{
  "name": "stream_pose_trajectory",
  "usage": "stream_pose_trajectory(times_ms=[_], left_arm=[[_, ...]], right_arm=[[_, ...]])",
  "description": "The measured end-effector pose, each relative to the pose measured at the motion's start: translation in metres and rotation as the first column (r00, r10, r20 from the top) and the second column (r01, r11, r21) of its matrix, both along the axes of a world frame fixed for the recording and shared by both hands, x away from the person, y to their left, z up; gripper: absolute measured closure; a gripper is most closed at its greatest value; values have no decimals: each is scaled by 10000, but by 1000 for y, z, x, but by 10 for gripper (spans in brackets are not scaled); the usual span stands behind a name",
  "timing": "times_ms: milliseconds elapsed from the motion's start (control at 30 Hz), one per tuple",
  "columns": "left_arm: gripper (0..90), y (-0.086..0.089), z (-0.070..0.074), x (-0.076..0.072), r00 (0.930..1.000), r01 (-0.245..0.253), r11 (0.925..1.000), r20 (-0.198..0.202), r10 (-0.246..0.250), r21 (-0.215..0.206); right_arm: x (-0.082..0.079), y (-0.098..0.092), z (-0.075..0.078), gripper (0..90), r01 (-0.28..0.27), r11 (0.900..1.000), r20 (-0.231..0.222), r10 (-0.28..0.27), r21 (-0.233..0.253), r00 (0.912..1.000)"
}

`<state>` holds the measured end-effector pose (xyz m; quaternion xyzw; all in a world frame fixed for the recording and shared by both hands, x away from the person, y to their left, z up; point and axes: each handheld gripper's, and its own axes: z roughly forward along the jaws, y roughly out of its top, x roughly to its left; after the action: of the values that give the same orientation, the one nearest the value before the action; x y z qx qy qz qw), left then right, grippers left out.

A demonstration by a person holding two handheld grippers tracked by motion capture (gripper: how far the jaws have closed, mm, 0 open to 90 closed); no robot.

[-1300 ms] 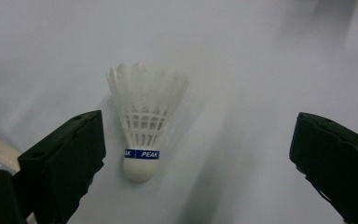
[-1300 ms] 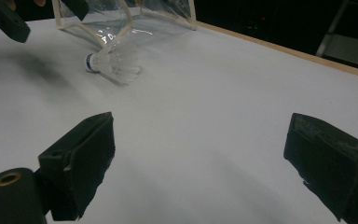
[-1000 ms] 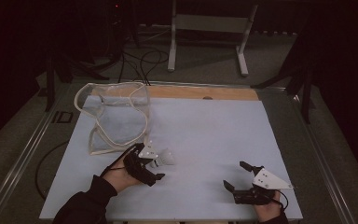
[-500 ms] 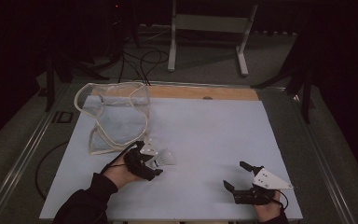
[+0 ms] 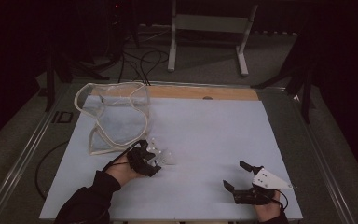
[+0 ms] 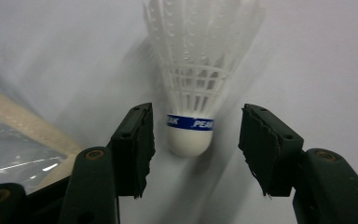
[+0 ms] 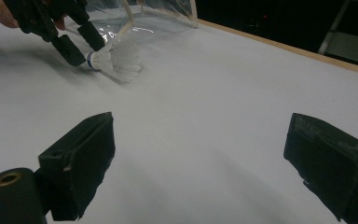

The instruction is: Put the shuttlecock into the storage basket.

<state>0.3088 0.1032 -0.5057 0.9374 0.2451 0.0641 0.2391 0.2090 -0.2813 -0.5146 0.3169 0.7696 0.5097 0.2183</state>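
Observation:
A white feathered shuttlecock (image 5: 168, 159) with a blue band lies on its side on the pale table (image 5: 214, 130). My left gripper (image 5: 152, 160) is open at its cork end. In the left gripper view the cork of the shuttlecock (image 6: 193, 88) sits between the two jaws of my left gripper (image 6: 196, 125), with a gap on each side. My right gripper (image 5: 234, 175) rests open near the front right edge, with nothing in it. The right gripper view looks past my own open right gripper (image 7: 200, 144) at the shuttlecock (image 7: 119, 60) and the left gripper (image 7: 77, 39) farther off.
A clear plastic bag (image 5: 116, 116) with a pale corded rim lies at the table's back left, just behind the left hand; it shows as the bag (image 7: 158, 14) in the right gripper view. A wooden strip (image 5: 200, 92) runs along the far edge. A stand and cables stand on the floor beyond.
The left gripper and the shuttlecock have shifted slightly on the table near the bag. The right gripper has stayed where it was.

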Motion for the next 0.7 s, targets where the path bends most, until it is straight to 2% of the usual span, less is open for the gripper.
stream_pose_trajectory(times_ms=[300, 433, 567, 700], left_arm=[[571, -4, 0, 4, 9993, -4, 9987, -369, 23, 516], [585, -5, 1, 5, 9990, -34, 9976, -436, 65, 693], [603, -8, 1, 8, 9980, 186, 9936, -621, -117, 1118], [604, -10, 3, 9, 9970, 266, 9918, -760, -172, 1247]], right_arm=[[0, 0, 0, 86, -24, 10000, -26, 24, 1, 10000], [0, 0, 0, 86, -24, 10000, -44, 24, -34, 10000], [0, 0, 0, 86, -29, 10000, -43, 29, -54, 10000], [0, 0, 0, 86, -21, 10000, -35, 20, -53, 10000]])
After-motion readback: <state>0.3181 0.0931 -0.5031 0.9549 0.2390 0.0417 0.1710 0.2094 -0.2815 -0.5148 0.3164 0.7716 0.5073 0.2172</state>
